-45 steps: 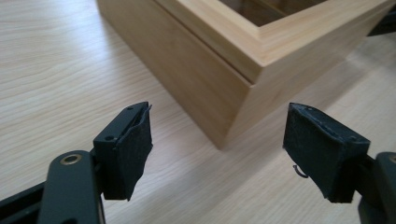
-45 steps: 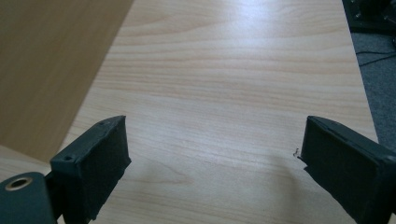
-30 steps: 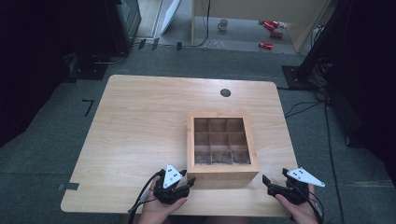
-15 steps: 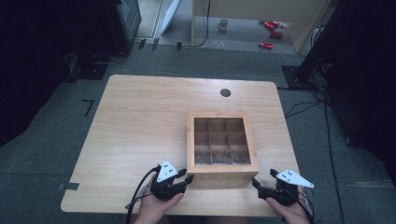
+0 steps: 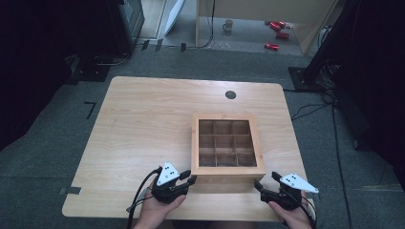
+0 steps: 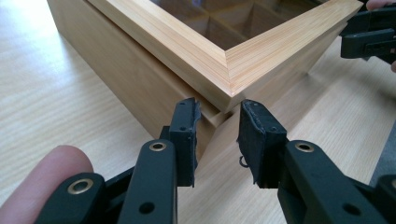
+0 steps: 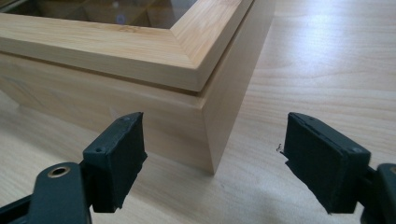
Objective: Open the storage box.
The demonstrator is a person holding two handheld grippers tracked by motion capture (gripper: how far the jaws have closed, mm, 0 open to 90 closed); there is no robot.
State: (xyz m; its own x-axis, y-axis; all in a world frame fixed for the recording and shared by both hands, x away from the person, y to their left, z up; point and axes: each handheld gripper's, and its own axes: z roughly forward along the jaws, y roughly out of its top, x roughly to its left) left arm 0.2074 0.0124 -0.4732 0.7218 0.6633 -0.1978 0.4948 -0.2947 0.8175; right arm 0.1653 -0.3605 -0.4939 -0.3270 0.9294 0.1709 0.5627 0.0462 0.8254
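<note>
Right now 1 wooden box (image 5: 228, 147) is sitting toward the near right part of the surface (image 5: 143, 124), its framed glass lid closed over 9 compartments laid out 3 by 3. In the left gripper view the lid's corner is jutting out over the box wall just ahead of the left gripper (image 6: 217, 135), whose jaws are standing narrowly parted, holding nothing, with the corner lined up in the gap between them. In the right gripper view the right gripper (image 7: 212, 161) is facing the other near corner of the box (image 7: 140, 79), its jaws spread wide and empty, 1 on each side of the vertical edge and not touching it.

Judging by this, the step in hand is taking hold of the box at its 2 near corners, perhaps to lift the lid. To do it well, both grippers should be coming in level with the overhanging lip rather than the wall below, the left jaws opening a little more so they are clearing the corner, and both closing together so the box is not skewing on the surface.

Counted: 1 box, 2 grippers, 2 hands; 1 dark round grommet (image 5: 230, 94) is sitting near the far edge.
</note>
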